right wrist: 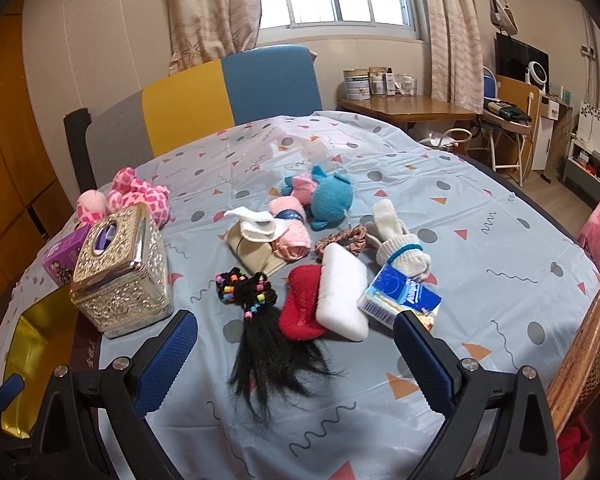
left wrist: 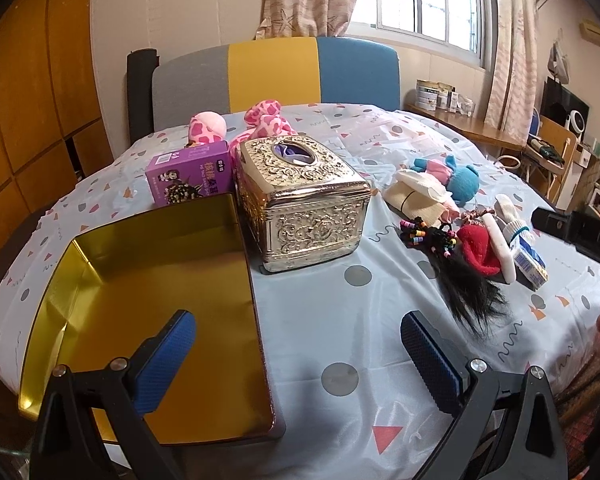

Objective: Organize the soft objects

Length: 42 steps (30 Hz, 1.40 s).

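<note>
Soft things lie in a loose pile on the table: a red and white plush hat (right wrist: 324, 300), a black hairpiece with coloured beads (right wrist: 260, 340), a white glove (right wrist: 396, 240), a blue plush toy (right wrist: 328, 198), a rolled pink cloth (right wrist: 290, 228) and a pink spotted plush (right wrist: 140, 196) at the far left. An empty gold tin tray (left wrist: 152, 280) sits at the table's left. My left gripper (left wrist: 296, 352) is open above the tray's right rim. My right gripper (right wrist: 296, 352) is open, just in front of the hairpiece and hat.
An ornate silver tissue box (left wrist: 304, 200) stands beside the tray, with a purple carton (left wrist: 192, 176) behind it. A blue tissue packet (right wrist: 400, 296) lies by the hat. A wicker chair (right wrist: 584, 344) stands at the right edge. A colour-block chair back (left wrist: 276, 76) rises behind the table.
</note>
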Available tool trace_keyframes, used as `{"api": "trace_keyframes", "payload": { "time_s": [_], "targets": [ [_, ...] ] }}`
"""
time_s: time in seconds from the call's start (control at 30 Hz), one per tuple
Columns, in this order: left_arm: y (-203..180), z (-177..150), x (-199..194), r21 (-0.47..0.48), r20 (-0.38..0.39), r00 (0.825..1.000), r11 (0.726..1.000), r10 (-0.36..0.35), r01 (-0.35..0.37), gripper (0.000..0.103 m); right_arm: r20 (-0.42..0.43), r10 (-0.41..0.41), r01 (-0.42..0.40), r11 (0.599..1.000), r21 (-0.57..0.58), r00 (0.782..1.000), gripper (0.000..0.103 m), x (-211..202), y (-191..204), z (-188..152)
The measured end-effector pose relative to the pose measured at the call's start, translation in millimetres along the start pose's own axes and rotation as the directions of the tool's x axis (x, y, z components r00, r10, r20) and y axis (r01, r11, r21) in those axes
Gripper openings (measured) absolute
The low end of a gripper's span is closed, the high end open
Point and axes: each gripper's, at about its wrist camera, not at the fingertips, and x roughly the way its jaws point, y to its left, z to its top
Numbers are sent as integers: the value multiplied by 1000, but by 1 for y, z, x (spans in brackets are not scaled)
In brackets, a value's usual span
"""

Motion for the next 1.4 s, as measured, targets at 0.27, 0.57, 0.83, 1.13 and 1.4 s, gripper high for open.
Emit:
{"api": "trace_keyframes", "payload": {
  "time_s": [0.27, 0.57, 0.83, 1.13, 1.4],
  "targets": [
    [-5, 3, 4, 24, -11, 1000, 1000, -9, 9, 103, 14, 1, -2, 998, 71, 1000, 100, -2, -24, 13],
    [-27, 12, 17, 96, -61, 992, 989, -110, 115, 103, 10, 27, -29, 981, 194, 1000, 100, 1, -61, 26],
    [-62, 24, 37, 173, -153, 966, 956, -210, 236, 103, 17, 95, -95, 943, 318, 995, 101, 7, -95, 28],
    [-96, 43, 78, 165, -260, 940, 949, -221, 269, 98, 16, 152, -147, 919, 365, 988, 101, 16, -103, 25],
    [-118, 66, 131, 65, -360, 901, 957, -241, 282, 76, 14, 176, -168, 905, 391, 984, 101, 18, -107, 23]
  ]
}}
